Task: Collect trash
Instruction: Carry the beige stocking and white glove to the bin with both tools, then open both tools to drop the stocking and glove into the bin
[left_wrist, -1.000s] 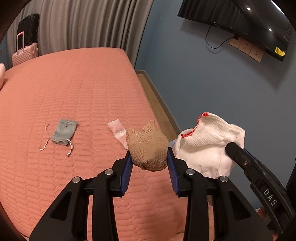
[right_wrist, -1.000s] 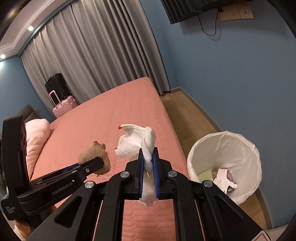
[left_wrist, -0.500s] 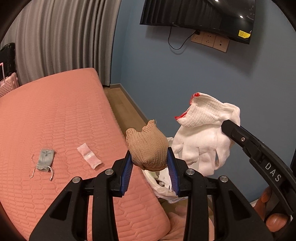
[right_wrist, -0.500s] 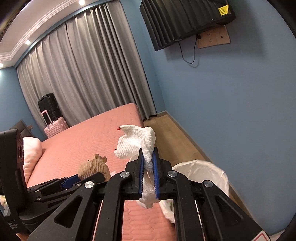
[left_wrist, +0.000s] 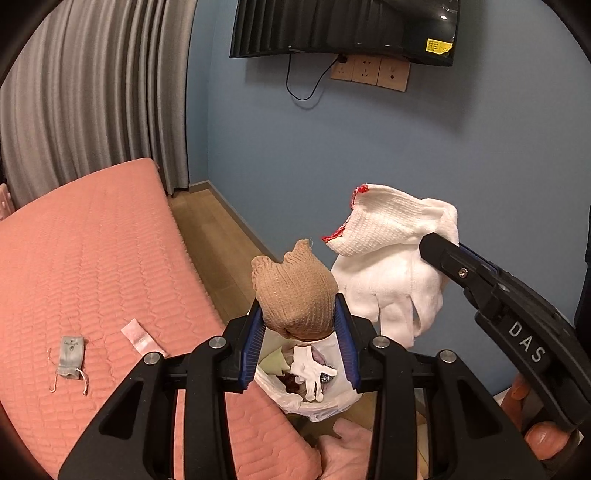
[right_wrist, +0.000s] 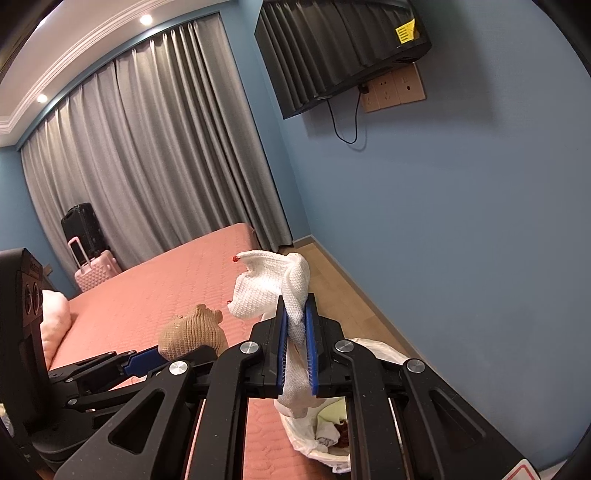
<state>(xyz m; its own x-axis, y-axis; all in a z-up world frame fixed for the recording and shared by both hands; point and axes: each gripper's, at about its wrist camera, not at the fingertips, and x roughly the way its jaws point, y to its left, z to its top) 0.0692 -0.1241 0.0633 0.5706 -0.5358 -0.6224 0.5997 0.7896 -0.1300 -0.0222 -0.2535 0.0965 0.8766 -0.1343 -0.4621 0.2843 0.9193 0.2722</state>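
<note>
Balled tan stocking (left_wrist: 295, 299) and white knit glove (left_wrist: 391, 266), both held above the lined trash bin (left_wrist: 314, 402)

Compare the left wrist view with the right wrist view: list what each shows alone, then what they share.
Left wrist only: a grey drawstring pouch and a pink wrapper lying on the bed.
Right wrist only: a black suitcase, a pink suitcase, a pink pillow.
Both: the tan sock in the left tongs, the white glove clamped in the right tongs, the lined trash bin, bed, wall TV.
</note>
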